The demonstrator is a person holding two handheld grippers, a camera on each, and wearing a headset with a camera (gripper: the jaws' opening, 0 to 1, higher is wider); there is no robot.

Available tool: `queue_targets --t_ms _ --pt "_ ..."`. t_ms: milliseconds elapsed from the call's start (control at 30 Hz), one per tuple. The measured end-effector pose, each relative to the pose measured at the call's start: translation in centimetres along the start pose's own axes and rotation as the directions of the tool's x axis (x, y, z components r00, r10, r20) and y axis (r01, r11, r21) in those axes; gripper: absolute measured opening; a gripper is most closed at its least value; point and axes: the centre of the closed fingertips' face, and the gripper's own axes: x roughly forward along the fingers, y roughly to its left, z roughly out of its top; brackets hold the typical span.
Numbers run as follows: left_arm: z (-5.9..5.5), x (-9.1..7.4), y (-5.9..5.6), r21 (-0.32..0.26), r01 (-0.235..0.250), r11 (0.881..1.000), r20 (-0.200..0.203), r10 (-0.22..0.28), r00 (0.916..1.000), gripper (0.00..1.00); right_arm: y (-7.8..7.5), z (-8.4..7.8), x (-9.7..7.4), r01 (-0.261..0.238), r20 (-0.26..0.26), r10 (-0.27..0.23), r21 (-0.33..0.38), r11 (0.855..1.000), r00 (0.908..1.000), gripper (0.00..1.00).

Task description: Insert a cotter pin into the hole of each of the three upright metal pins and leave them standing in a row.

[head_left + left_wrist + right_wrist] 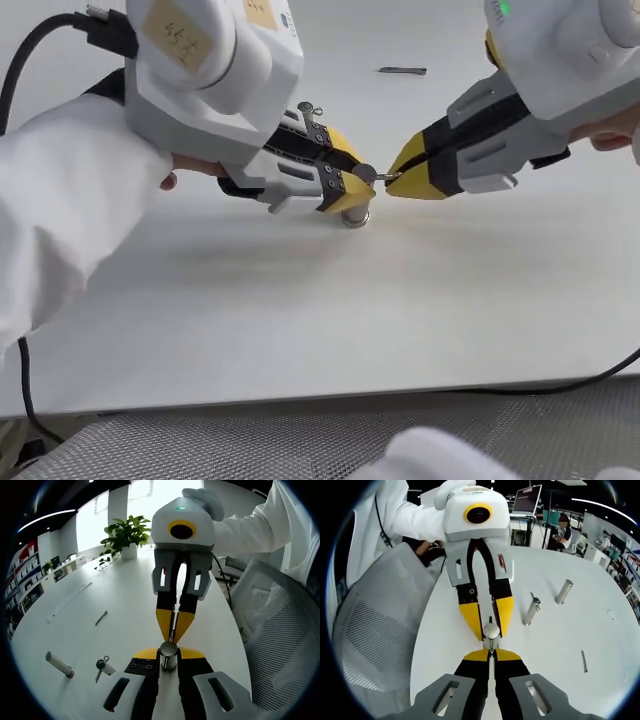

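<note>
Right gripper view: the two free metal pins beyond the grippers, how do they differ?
The nearer pin has a cotter pin through its top; the farther pin is bare on top. The nearer pin is next to the held pin; the farther pin is beyond it. Both are silver cylinders on the white table.

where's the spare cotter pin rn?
The thin dark spare cotter pin lies flat on the white table, at the top of the head view, beyond the right gripper and apart from everything else.
</note>
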Motion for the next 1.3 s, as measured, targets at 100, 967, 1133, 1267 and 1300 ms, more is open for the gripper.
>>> queue_targets --t_ms 100,967,1133,1267,1300 --pt "0.1 0.0 -0.1 0.005 0.0 1.0 -0.001 0.0 1.0 0.11 0.0 0.3 0.2 -0.007 -0.01 0.007 -0.014 1.0 0.9999 0.0" --pt "0.0 0.0 0.2 -0.008 -0.004 1.0 0.009 0.005 0.9999 0.12 -0.5 0.5 0.2 -0.002 -0.016 0.001 -0.018 1.0 0.9999 0.07" --pt "0.2 -0.7 0.4 -0.022 -0.013 1.0 0.046 0.014 0.9988 0.3 -0.6 0.6 -0.1 0.012 0.01 -0.012 0.023 1.0 0.9999 0.1" --pt "0.2 -1.3 -0.5 -0.029 0.013 0.999 0.069 -0.011 0.9975 0.56 -0.6 1.0 -0.4 0.019 0.053 -0.022 0.072 0.997 0.9984 0.12" --pt "0.1 -1.5 -0.7 -0.028 0.014 0.999 0.075 -0.012 0.9971 0.63 -0.6 1.0 -0.4 0.022 0.051 -0.026 0.07 0.997 0.9983 0.14"
